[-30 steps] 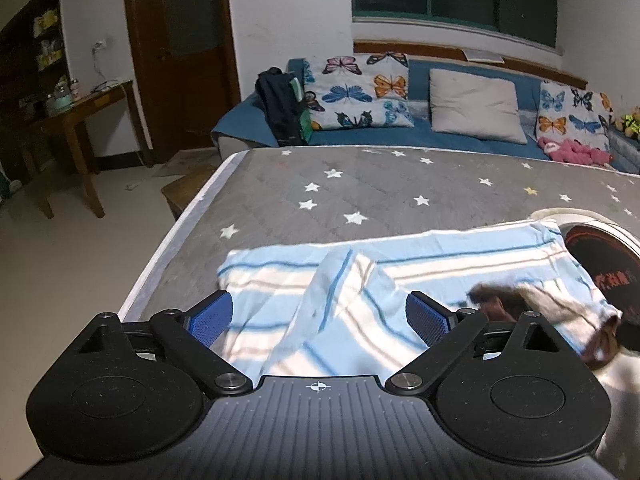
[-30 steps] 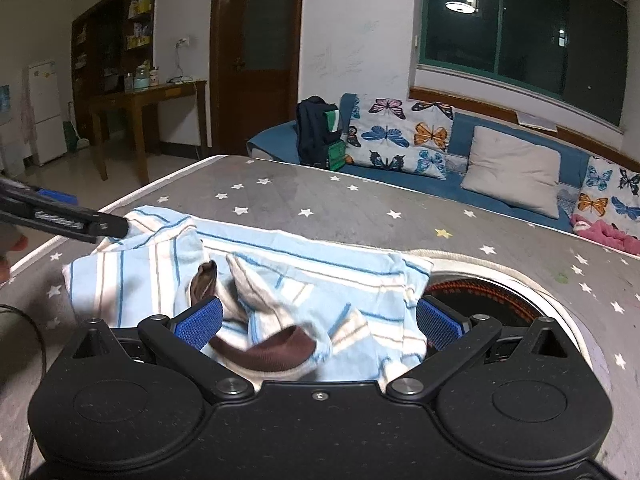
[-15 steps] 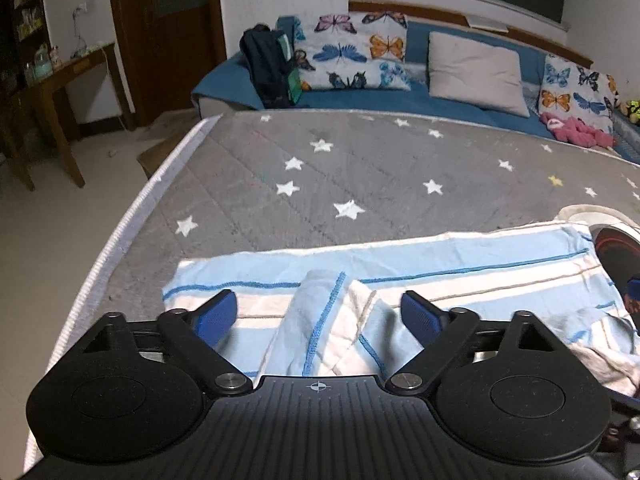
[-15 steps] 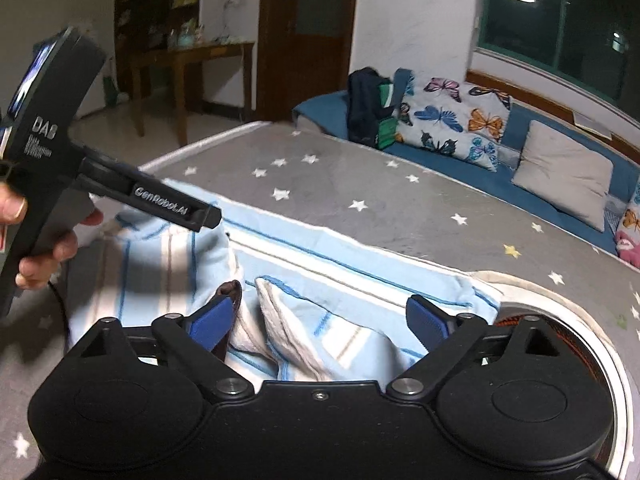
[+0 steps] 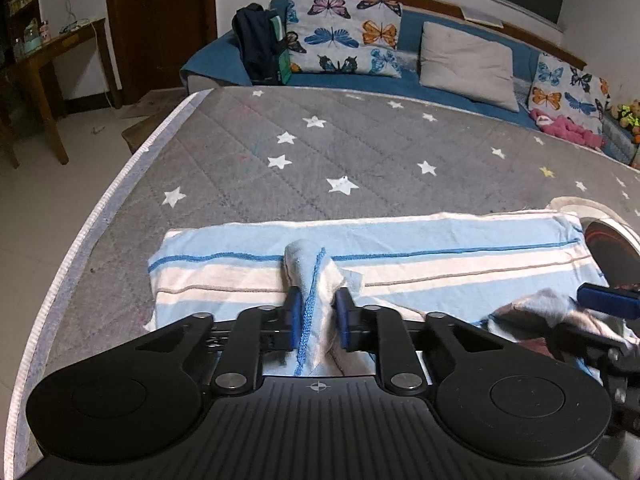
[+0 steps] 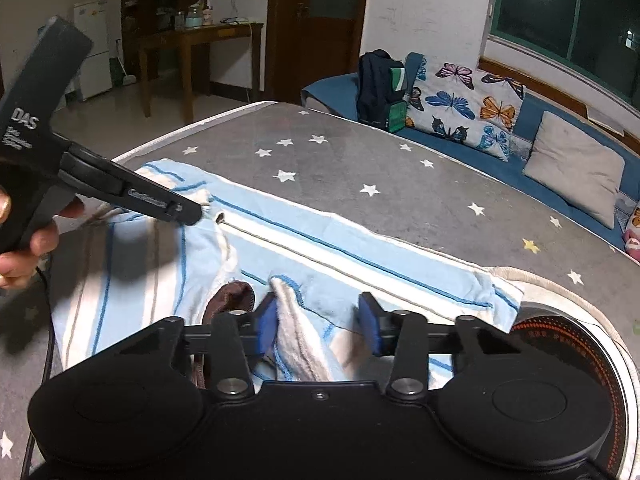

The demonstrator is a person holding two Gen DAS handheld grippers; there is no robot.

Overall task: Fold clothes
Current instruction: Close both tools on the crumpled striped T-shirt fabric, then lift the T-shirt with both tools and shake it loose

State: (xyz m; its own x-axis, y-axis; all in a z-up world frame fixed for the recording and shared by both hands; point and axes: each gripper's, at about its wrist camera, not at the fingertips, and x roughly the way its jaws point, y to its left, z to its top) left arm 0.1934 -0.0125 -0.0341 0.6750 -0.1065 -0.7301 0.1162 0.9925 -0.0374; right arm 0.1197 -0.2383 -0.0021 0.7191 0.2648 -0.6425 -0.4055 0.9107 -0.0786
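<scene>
My left gripper (image 5: pixel 316 312) is down on the striped garment (image 5: pixel 400 248), jaws closing, and the blue pads are squeezing a raised ridge of light blue cloth with a darker blue stitched edge running right between them. The garment lies spread across the grey star-printed mattress (image 5: pixel 320 152), long side running across my view, its far end reaching a round dark disc (image 5: pixel 612 248) at the right. From the right wrist camera, my right gripper (image 6: pixel 320 320) has a fold of white-backed fabric standing between its pads; the jaws are closing, the left pad is against the cloth, but there is a gap showing at the right pad, so I would not call it pinched yet. A brown collar or cuff (image 6: pixel 232 300) sits just left of that fold. In the same view a hand (image 6: pixel 24 240) holds the left gripper's handle, its tip sunk in the cloth at the garment's left part. Beyond the mattress, a blue sofa (image 5: pixel 400 80) with butterfly cushions (image 5: pixel 344 36)
</scene>
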